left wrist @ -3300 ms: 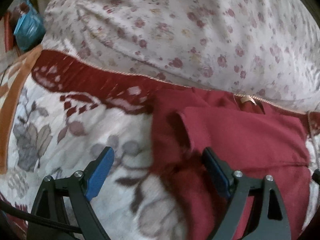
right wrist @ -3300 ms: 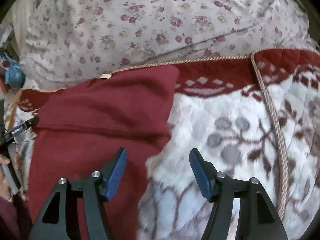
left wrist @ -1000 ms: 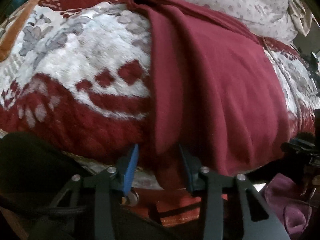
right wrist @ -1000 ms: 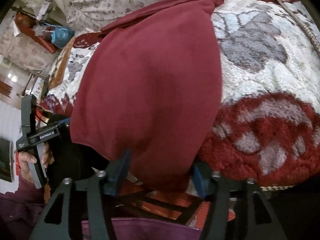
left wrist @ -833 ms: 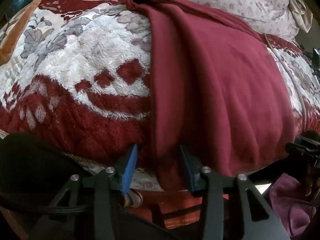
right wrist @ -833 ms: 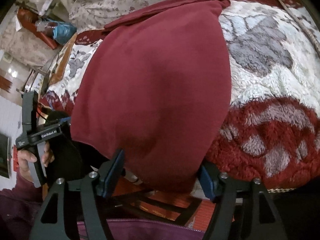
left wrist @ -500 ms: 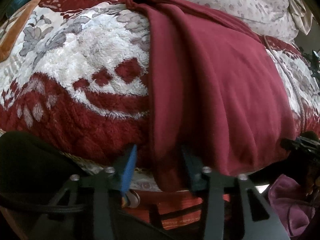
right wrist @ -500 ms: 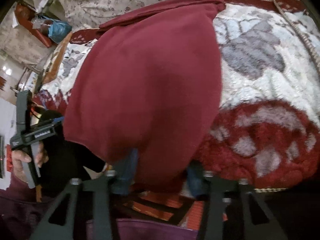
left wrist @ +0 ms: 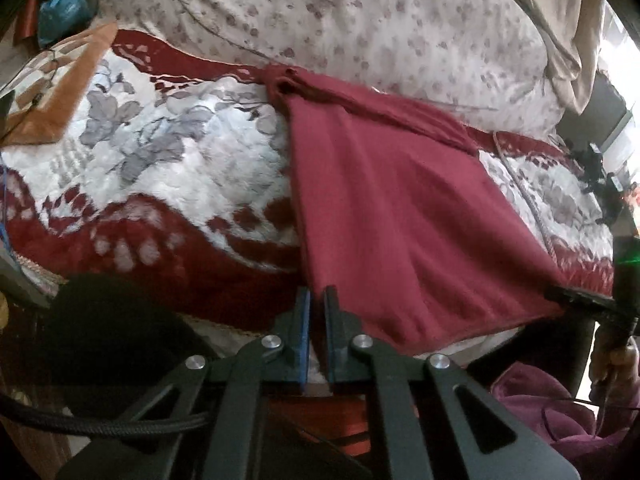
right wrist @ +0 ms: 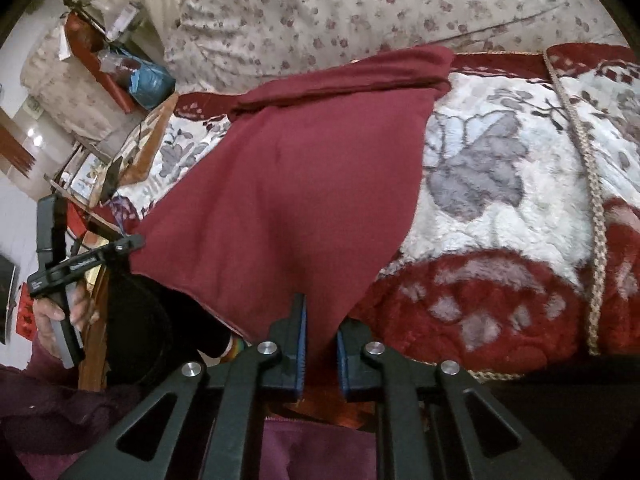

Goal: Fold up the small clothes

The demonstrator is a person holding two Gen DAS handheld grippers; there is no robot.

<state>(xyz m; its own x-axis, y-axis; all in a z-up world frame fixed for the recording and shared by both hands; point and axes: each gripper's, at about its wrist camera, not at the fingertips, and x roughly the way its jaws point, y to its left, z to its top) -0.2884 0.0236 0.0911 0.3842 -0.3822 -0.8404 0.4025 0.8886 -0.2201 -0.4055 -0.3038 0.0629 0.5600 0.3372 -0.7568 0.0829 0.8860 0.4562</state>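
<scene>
Bedding fills both views: a plush red-and-white floral blanket (left wrist: 168, 168) covers the bed, with a pale flowered quilt (left wrist: 360, 28) heaped along its far side. A twisted cord trim (right wrist: 592, 216) runs down the blanket at the right of the right wrist view.

Spread over the blanket lies the maroon garment (left wrist: 392, 208), its far end bunched into a rolled fold against the quilt and its near hem hanging toward the bed's edge. The left gripper (left wrist: 316, 308) has its blue-padded fingers nearly closed, pinching the near left corner of the cloth between them. The right gripper (right wrist: 320, 320) likewise clamps the near right corner, its pads drawn close with a thicker tuck of fabric between. Between the two corners the hem sags in a shallow curve.

In the right wrist view the person's left hand (right wrist: 64, 312) grips the handle of the other tool at the left edge. Beyond the bed, at upper left, a blue plastic bag (right wrist: 150, 80) sits among clutter; its contents cannot be made out.
</scene>
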